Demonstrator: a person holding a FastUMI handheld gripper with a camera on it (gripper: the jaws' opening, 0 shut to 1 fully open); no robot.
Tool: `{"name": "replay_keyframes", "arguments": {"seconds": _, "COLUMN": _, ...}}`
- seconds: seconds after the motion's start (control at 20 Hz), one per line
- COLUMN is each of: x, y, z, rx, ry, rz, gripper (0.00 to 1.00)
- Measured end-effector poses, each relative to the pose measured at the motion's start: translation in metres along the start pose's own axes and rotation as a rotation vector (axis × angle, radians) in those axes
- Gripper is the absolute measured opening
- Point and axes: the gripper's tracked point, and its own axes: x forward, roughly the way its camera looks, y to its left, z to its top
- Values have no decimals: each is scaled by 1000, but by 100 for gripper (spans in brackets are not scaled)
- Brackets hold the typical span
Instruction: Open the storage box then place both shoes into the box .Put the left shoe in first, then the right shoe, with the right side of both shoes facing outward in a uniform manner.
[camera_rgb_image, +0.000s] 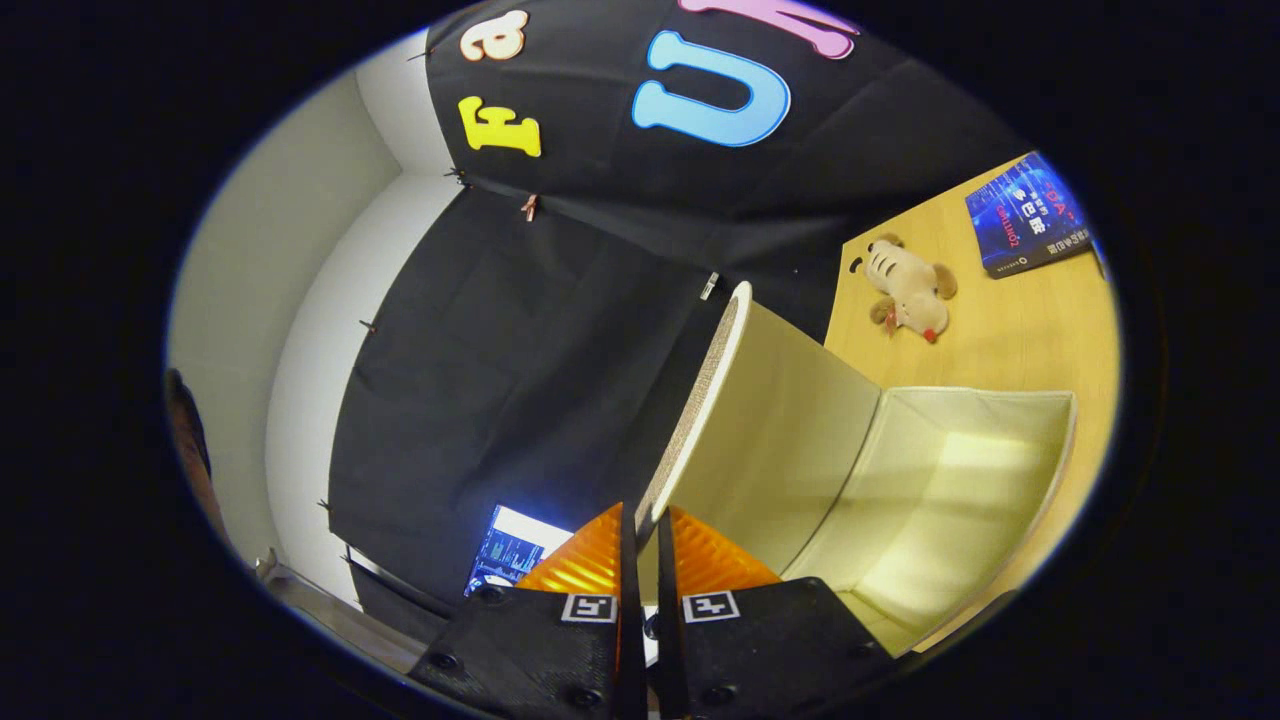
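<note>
Gripper view: gripper (645, 545) clenched on the edge of the lid (770, 420) of the storage box (960, 500), both fingers pressed against the thin rim from either side, the two nearly touching. Lid raised and swung back, standing close to edge-on straight ahead of the fingertips, long axis running up and away from the jaws toward the booth wall. Box interior open and exposed just to the right of the lid, walls and floor bare, no shoe inside. Box resting on the wooden table (1010, 340); plush dog (908, 288) and book (1030, 215) lying farther off on the same surface, well apart from the box. Screen (510, 550) lit low beside the left finger, beyond the table. Shoes not located here; position cannot be told. Judgement: opening step near complete. Critical relation for the coming move: lid hinge line lying to the right of the jaws, so release only with the lid past upright, leaning away from the cavity; otherwise likely to drop shut.
</note>
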Motion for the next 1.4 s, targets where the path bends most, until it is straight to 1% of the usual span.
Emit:
{"name": "replay_keyframes", "arguments": {"seconds": 0.2, "x": 41, "y": 7, "z": -3, "rx": 12, "ry": -10, "rz": -23, "gripper": 9}}
{"name": "replay_keyframes", "arguments": {"seconds": 0.3, "x": 53, "y": 10, "z": -7, "rx": 1, "ry": -6, "rz": -29, "gripper": 11}}
{"name": "replay_keyframes", "arguments": {"seconds": 0.35, "x": 59, "y": 10, "z": -8, "rx": -1, "ry": -1, "rz": -30, "gripper": 18}}
{"name": "replay_keyframes", "arguments": {"seconds": 0.4, "x": 60, "y": 12, "z": -12, "rx": -1, "ry": 9, "rz": -30, "gripper": 17}}
{"name": "replay_keyframes", "arguments": {"seconds": 0.45, "x": 61, "y": 10, "z": -14, "rx": -3, "ry": 16, "rz": -33, "gripper": 34}}
{"name": "replay_keyframes", "arguments": {"seconds": 0.5, "x": 62, "y": 10, "z": -16, "rx": -11, "ry": 18, "rz": -40, "gripper": 45}}
{"name": "replay_keyframes", "arguments": {"seconds": 0.6, "x": 60, "y": 4, "z": -15, "rx": -35, "ry": 11, "rz": -66, "gripper": 74}}
{"name": "replay_keyframes", "arguments": {"seconds": 0.7, "x": 54, "y": -4, "z": -11, "rx": -60, "ry": -6, "rz": -98, "gripper": 85}}
{"name": "replay_keyframes", "arguments": {"seconds": 0.75, "x": 51, "y": -9, "z": -8, "rx": -73, "ry": -21, "rz": -121, "gripper": 94}}
{"name": "replay_keyframes", "arguments": {"seconds": 0.95, "x": 26, "y": -19, "z": 2, "rx": -86, "ry": -64, "rz": -169, "gripper": 95}}
{"name": "replay_keyframes", "arguments": {"seconds": 1.15, "x": -12, "y": -28, "z": 15, "rx": -160, "ry": -117, "rz": -238, "gripper": 95}}
{"name": "replay_keyframes", "arguments": {"seconds": 1.25, "x": -38, "y": -34, "z": 23, "rx": -195, "ry": -147, "rz": -284, "gripper": 95}}
{"name": "replay_keyframes", "arguments": {"seconds": 1.4, "x": -80, "y": -52, "z": 33, "rx": -268, "ry": -175, "rz": -408, "gripper": 95}}
